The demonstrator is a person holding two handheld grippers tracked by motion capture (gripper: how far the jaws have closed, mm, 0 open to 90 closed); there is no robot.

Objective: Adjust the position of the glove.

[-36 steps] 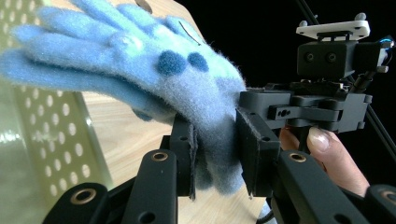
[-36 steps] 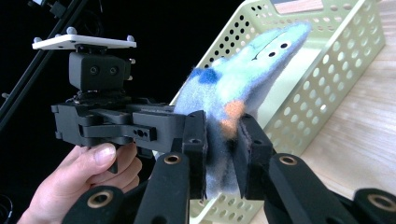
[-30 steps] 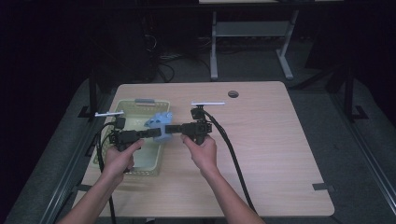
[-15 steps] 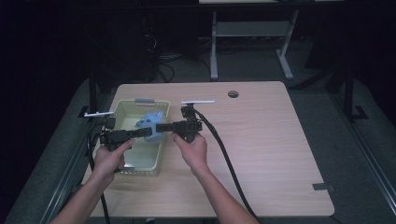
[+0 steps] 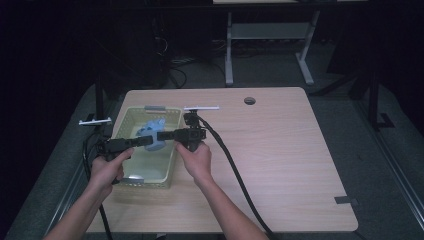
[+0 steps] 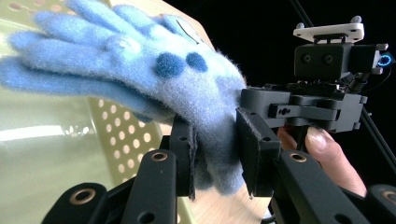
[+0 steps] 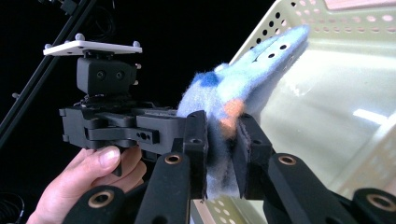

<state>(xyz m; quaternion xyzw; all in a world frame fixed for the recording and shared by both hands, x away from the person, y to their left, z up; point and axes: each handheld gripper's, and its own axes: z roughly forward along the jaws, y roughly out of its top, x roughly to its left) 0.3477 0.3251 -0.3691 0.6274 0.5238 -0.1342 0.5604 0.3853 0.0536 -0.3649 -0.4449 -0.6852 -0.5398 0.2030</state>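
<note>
Fingers of both grippers are pinching the same fuzzy blue glove [image 6: 140, 70], one from each side. The left gripper [image 6: 217, 154] squeezes the cuff end, and the right gripper [image 7: 219, 158] squeezes another bit of the glove from the other side. From the high view, the glove hangs between the two grippers, just above the pale yellow basket [image 5: 131, 116] on the left part of the wooden table [image 5: 300, 165]. I think the job now is to put the glove down into the basket. To do it well, both hands should go down together so the glove does not stretch or slip. Keep it over the middle, away from the wall with holes. Let go only when the glove rests on the bottom.
</note>
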